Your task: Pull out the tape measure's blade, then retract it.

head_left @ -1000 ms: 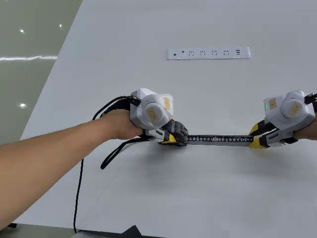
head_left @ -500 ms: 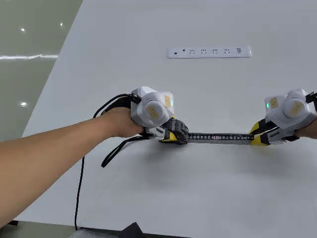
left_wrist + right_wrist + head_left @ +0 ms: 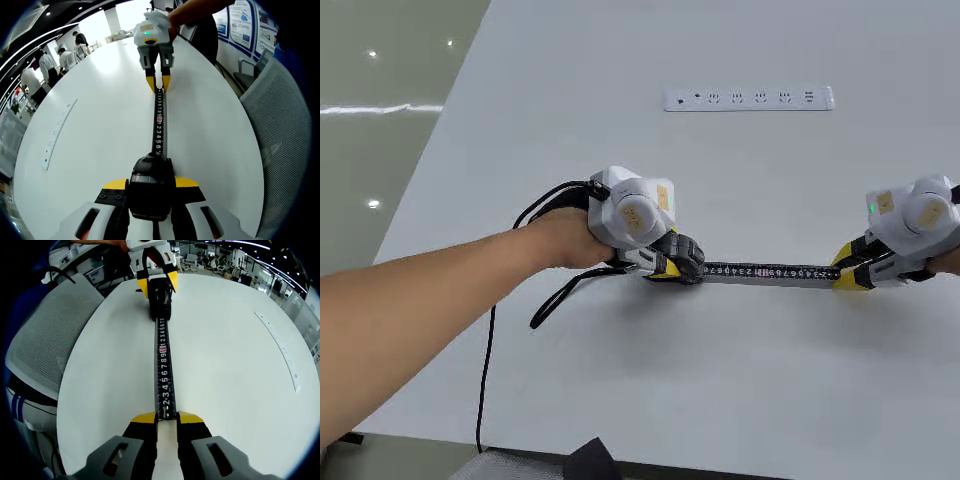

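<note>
the tape measure (image 3: 677,258) sits on the white surface (image 3: 720,380), well on the person's side of the power strip (image 3: 748,98) and below the strip's left end. its blade (image 3: 770,271) is drawn out. the long axis runs roughly parallel to the power strip. the blade leaves the tape measure and points straight toward the right gripper (image 3: 847,277), which is past the strip's right end and nearer the person.

the left gripper (image 3: 668,264) has its yellow-tipped fingers (image 3: 115,184) closed on either side of the tape measure, clamping it. the right gripper's fingers (image 3: 144,418) are pinched together on the blade's free end.

the tape measure is black and chunky, with a dark window on its upper face in the left gripper view. the blade is a narrow dark strip printed with pale numerals — in the right gripper view they count up from the tip, with one figure marked in red partway along.

the very tip of the blade is hidden between the right gripper's fingers, and the tape measure's sides are covered by the left gripper's. whether the blade rests on the surface or hangs just above it is hard to tell. the hand on the right gripper is cut off at the edge of the head view. in both gripper views the power strip is only a thin pale bar, its sockets too small to read.
</note>
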A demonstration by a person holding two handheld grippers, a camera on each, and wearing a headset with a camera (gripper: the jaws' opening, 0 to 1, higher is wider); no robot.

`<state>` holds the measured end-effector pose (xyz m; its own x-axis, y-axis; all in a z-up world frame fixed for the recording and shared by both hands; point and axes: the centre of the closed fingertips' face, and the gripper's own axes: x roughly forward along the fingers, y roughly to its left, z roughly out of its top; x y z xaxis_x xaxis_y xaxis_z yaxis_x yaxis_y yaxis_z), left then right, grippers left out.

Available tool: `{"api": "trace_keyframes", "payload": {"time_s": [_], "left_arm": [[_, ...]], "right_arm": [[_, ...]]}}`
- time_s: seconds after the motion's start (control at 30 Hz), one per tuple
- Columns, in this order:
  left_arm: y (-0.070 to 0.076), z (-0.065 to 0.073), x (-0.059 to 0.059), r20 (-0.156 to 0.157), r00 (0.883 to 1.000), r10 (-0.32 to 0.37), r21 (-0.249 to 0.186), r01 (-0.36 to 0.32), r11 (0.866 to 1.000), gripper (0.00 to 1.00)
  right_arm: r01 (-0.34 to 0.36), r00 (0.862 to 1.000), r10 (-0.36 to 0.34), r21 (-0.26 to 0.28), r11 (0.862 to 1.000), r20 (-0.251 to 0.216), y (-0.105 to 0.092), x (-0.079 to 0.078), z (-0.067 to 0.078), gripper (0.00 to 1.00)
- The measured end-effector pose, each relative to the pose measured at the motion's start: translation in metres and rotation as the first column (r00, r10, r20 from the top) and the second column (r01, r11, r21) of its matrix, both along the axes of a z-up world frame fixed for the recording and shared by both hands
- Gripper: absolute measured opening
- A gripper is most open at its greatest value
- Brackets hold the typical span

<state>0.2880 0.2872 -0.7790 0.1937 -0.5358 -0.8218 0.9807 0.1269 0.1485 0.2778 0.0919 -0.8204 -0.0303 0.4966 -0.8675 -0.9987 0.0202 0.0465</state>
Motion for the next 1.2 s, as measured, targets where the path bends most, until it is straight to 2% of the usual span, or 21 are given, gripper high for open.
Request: {"api": "trace_keyframes", "payload": {"time_s": [0.23, 0.93, 1.2], "left_arm": [[0.000, 0.000, 0.000, -0.001, 1.000, -0.002, 0.003, 0.002, 1.000, 0.28], [0.000, 0.000, 0.000, -0.002, 1.000, -0.003, 0.008, 0.003, 1.000, 0.28], [0.000, 0.000, 0.000, -0.002, 1.000, -0.004, 0.007, 0.004, 1.000, 0.28]], "right_arm": [[0.002, 1.000, -0.002, -0.005, 1.000, 0.001, -0.006, 0.000, -0.001, 0.09], [0.034, 0.999, -0.034, -0.035, 0.999, 0.000, -0.039, 0.000, 0.000, 0.09], [0.041, 0.999, -0.041, -0.040, 0.998, -0.004, -0.045, 0.001, 0.000, 0.09]]}}
